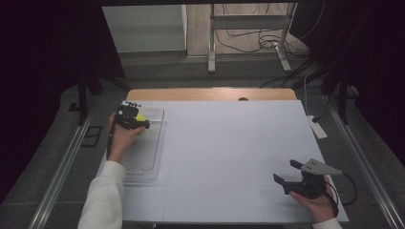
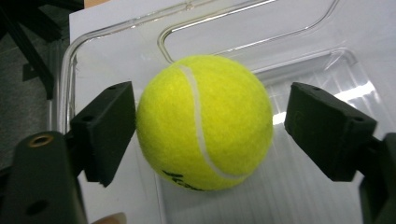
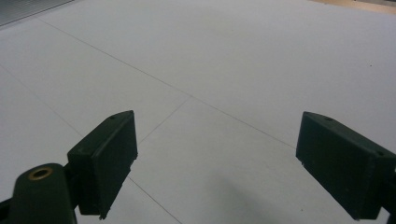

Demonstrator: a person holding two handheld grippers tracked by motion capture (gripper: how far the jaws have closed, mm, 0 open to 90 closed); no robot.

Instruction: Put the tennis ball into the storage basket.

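My left gripper (image 2: 205, 126) at 10 o'clock over clear tray (image 2: 70, 65), jaws spread straddling tennis ball (image 2: 204, 122), left pad touching. My right gripper (image 3: 217, 163) spread, idle at 4 o'clock.

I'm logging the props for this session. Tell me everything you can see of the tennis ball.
The tennis ball is bright yellow-green felt with a white curved seam and dark printing near its underside. It looks intact and round. It sits in a clear plastic tray at the table's far left, between the open jaws of the left gripper; the left jaw is at its surface, the right jaw stands clear.
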